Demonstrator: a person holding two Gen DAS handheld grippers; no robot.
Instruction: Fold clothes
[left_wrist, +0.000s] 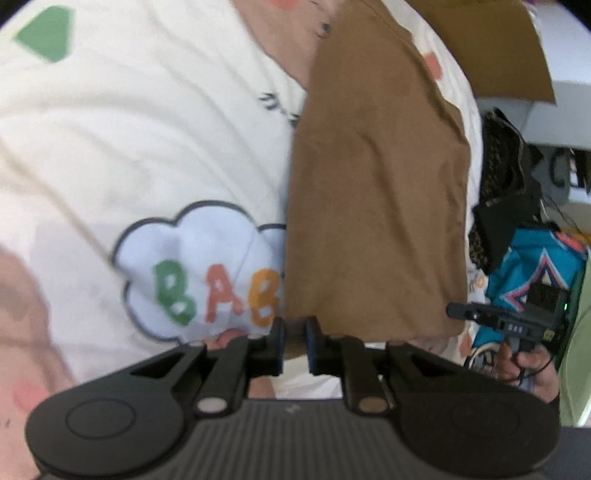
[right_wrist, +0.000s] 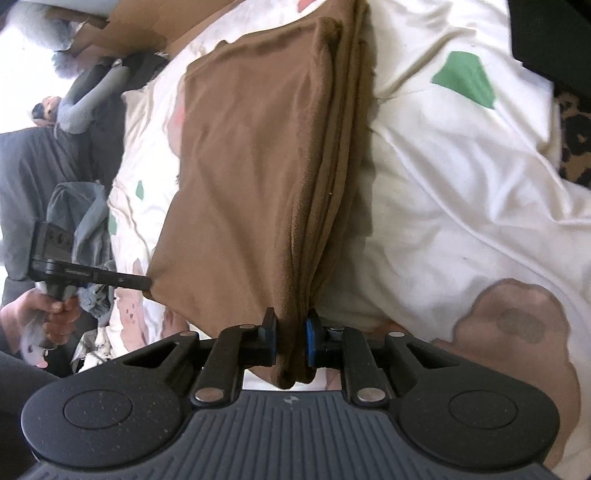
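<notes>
On top of a cream bed sheet (right_wrist: 461, 192) with a cloud picture (left_wrist: 192, 266) and green shapes, a folded brown cloth (right_wrist: 258, 177) is laid flat. One near corner of the brown cloth is pinched by the right gripper (right_wrist: 290, 338), with thick folds squeezed between its blue pads. The other near corner is pinched by the left gripper (left_wrist: 294, 343), its jaws almost pressed together. A pile of other clothes (left_wrist: 535, 266) is seen beside the bed.
</notes>
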